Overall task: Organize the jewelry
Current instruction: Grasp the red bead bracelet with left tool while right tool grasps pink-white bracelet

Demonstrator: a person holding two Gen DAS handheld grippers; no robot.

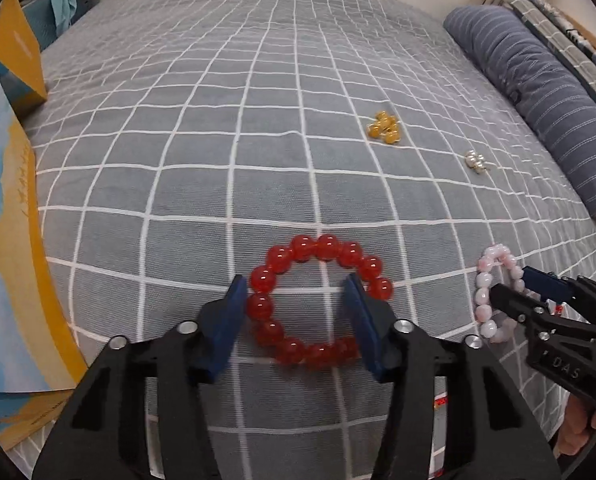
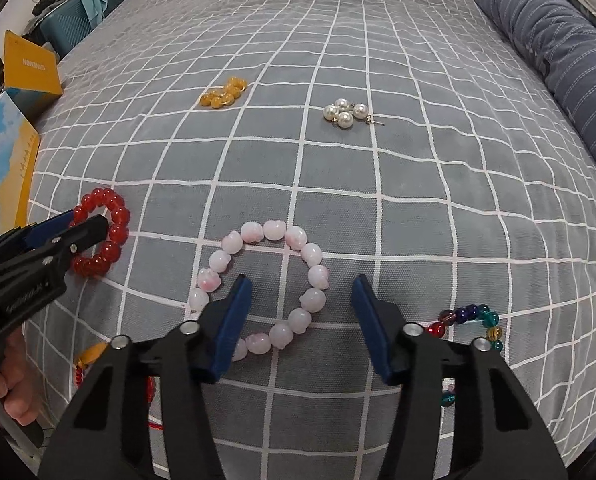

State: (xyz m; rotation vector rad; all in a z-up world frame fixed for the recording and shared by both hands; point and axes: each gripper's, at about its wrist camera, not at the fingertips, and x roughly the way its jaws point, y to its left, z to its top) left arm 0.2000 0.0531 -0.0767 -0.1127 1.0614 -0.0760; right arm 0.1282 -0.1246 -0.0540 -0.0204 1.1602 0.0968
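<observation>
straddling the beads, the blue fingers (image 1: 233,320) of the left gripper (image 1: 295,320) stand half closed around the red bracelet (image 1: 318,300): one pad lies just outside its left side, the other sits on its right side, and i cannot tell if they already press on the beads. the right gripper (image 2: 302,320) is in the same way over the pink bracelet (image 2: 265,284); its left finger (image 2: 229,320) covers the lower left beads, its right finger stands apart from the ring, so nothing is clamped there yet. both bracelets lie flat on the grey checked bedsheet (image 2: 378,60), near each other. a multicolour bead bracelet (image 2: 470,320) lies just beside the right gripper, and farther up the bed rest a yellow bead cluster (image 2: 223,94) and pearl earrings (image 2: 344,114), well apart. a yellow box (image 2: 27,68) stands at the left edge of the bed.

the step in hand seems to be the grasp of two bracelets at once. the next move probably calls for closing each pair of fingers on one side of its ring of beads before lifting, because round beads can roll out of the pads.
</observation>
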